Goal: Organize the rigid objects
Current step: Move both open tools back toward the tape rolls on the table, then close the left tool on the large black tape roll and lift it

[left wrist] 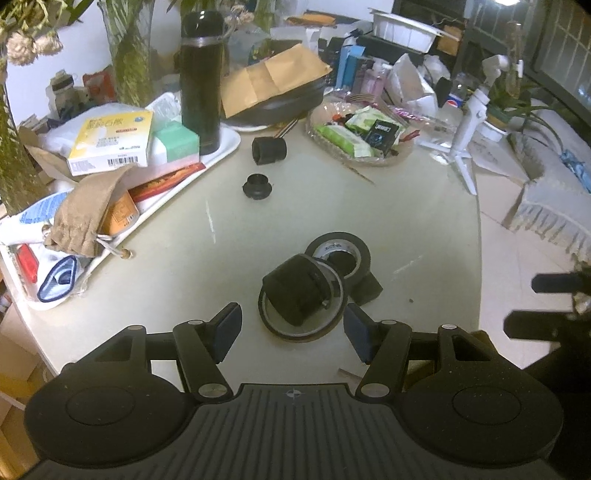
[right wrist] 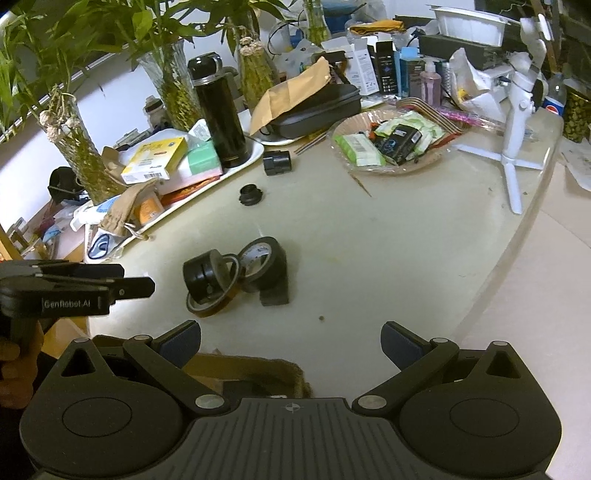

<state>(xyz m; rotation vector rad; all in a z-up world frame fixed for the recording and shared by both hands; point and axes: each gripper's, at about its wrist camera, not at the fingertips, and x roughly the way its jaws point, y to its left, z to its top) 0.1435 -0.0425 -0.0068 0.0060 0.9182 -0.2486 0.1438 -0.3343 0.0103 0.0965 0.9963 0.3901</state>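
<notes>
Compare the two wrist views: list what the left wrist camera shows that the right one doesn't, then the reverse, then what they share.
Only the left wrist view shows the red item at the near end of the white tray.

Only the right wrist view shows a woven basket rim under the open right gripper, the hand holding the left gripper, and leafy bamboo.

Both show the open left gripper, the black tape roll, black cylinder, thermos and snack dish.
</notes>
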